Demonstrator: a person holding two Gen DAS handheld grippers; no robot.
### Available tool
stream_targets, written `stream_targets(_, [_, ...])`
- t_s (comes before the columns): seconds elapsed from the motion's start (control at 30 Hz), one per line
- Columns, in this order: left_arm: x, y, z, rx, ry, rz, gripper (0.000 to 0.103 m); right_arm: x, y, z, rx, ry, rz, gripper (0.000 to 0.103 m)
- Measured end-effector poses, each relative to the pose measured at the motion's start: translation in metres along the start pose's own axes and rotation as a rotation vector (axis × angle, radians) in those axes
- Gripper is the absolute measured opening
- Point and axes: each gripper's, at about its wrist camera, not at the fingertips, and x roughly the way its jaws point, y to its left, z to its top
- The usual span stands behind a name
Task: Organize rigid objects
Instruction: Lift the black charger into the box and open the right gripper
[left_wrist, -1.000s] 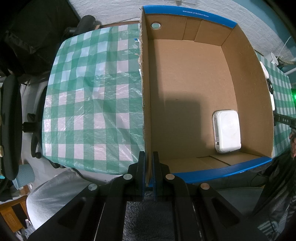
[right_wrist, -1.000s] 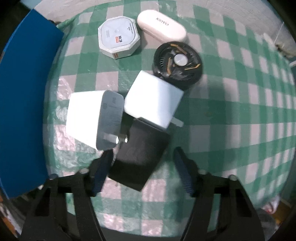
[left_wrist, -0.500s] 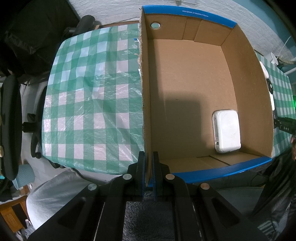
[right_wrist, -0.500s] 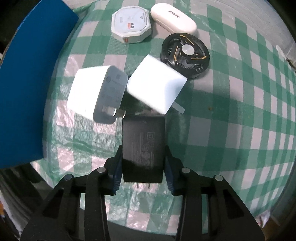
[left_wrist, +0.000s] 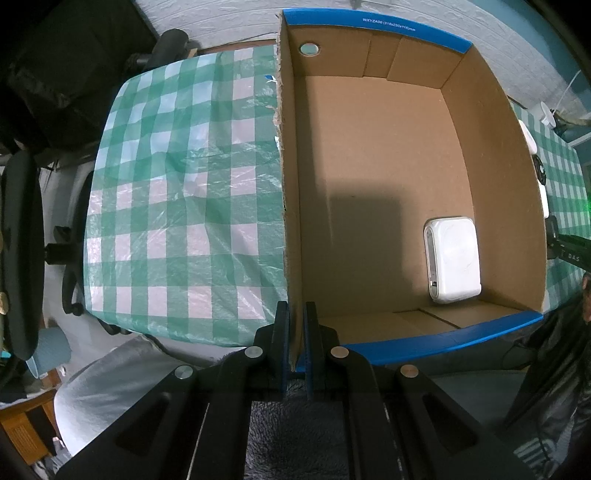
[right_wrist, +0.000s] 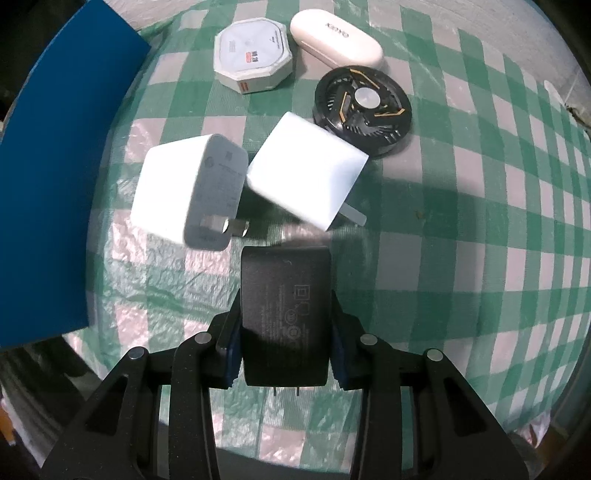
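Observation:
My left gripper (left_wrist: 296, 332) is shut on the left wall of an open cardboard box (left_wrist: 290, 206) with blue outer sides. A white flat device (left_wrist: 452, 258) lies inside near the box's right wall. In the right wrist view my right gripper (right_wrist: 284, 332) is shut on a black power adapter (right_wrist: 286, 314), its prongs pointing toward the camera, held just over the green checked cloth (right_wrist: 461, 221). Beyond it lie two white chargers (right_wrist: 184, 192) (right_wrist: 306, 177), a black round fan (right_wrist: 364, 110), a white octagonal box (right_wrist: 253, 59) and a white oval case (right_wrist: 336, 38).
The box's blue side (right_wrist: 55, 184) stands to the left of the pile in the right wrist view. The table's near edge runs just under the right gripper. Dark office chairs (left_wrist: 22, 251) stand beyond the table's left edge in the left wrist view.
My right gripper closed its jaws on the black adapter, which turned square between the pads and now looks lifted slightly. The left gripper and the box have not moved.

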Motion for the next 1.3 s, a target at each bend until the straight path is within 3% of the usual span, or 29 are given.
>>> stream_targets(0.63, [-0.001, 0.0, 0.0, 0.0, -0.001, -0.001, 0.006, -0.092, 0.049, 0.004, -0.133, -0.062, 0.037, 0.037])
stream_targets(1.0, [-0.001, 0.001, -0.001, 0.002, 0.0, 0.001, 0.006, -0.13, 0.149, 0.031, -0.292, -0.13, 0.117, 0.037])
stream_targets(1.3, [-0.001, 0.001, 0.001, 0.007, 0.002, -0.002, 0.006, -0.117, 0.209, 0.046, -0.367, -0.12, 0.133, 0.037])
